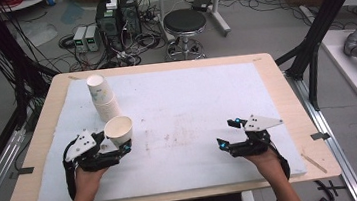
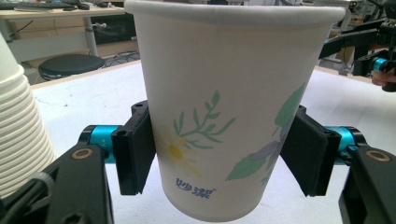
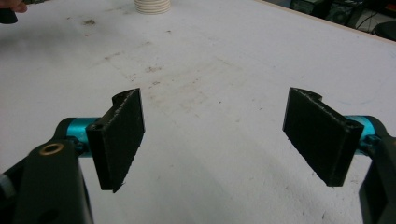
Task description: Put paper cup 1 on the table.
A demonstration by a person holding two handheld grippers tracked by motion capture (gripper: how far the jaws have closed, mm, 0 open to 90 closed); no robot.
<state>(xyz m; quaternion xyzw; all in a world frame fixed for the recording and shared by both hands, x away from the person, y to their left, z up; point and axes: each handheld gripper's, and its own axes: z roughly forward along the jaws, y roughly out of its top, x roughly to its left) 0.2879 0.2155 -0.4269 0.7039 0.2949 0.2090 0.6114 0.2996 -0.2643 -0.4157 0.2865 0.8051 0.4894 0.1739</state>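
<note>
High view: wooden table [image 1: 274, 70] covered by a white mat [image 1: 192, 104], faintly stained near its middle. Left gripper [image 1: 113, 146] at the near-left part of the mat, clasped around a single paper cup [image 1: 118, 128], upright, mouth open to the camera. Just behind that cup, a stack of paper cups [image 1: 101, 96], mouth down, leaning a little. Right gripper [image 1: 228, 134] at the near-right part of the mat, well apart from both cups, jaws spread wide with nothing between them. Hands and forearms entering from the bottom edge. Beyond the table, a black round stool [image 1: 185, 22] among cables on the floor. Left gripper view: paper cup [image 2: 224, 112] upright between the two black pads [image 2: 135, 149], one pad pressed to each side of its lower wall; printed daisy, green leaves and blue lettering facing the camera; base seemingly clear of the mat, though hard to tell. Ribbed edge of the stack of paper cups [image 2: 18, 135] at the far left; other gripper at the upper right edge. Right gripper view: two black pads [image 3: 121, 135] standing far apart over bare, speckled mat [image 3: 210, 70]; bottom of the stack of paper cups [image 3: 152, 6] at the top edge.
</note>
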